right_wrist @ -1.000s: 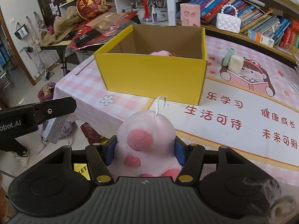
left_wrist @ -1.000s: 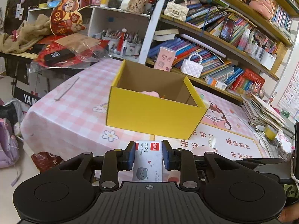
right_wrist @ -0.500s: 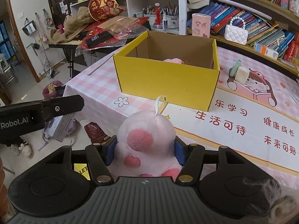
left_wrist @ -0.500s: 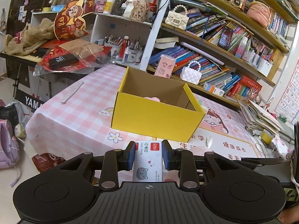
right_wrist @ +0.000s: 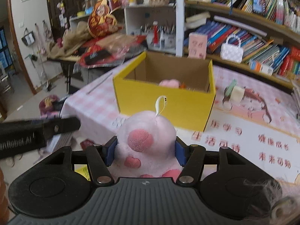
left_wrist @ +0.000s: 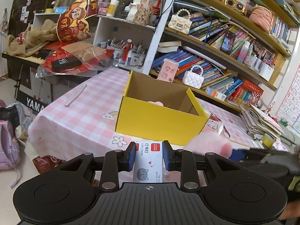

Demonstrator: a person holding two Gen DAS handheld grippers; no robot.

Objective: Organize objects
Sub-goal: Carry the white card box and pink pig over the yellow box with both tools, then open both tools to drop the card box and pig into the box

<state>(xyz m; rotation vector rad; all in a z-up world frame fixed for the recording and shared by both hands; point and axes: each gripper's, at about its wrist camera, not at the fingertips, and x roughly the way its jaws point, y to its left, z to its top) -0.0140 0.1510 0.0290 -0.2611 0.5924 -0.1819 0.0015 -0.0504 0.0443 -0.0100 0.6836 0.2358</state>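
left hand-held gripper grips staple box "订书钉" | right hand-held gripper clamps pink plush

Two grippers, two held things, one box on your table.

You have two grippers up: your left gripper holds one staples box, your right gripper one pink plush toy. One yellow cardboard box stands on the one checked tablecloth, with one pink thing showing inside it; what else lies in it you cannot count. Beside the box sits one pale block with one green piece against it. On the shelves behind you can count two white quilted handbags and one pink tin. The books are too many and too blurred to count.
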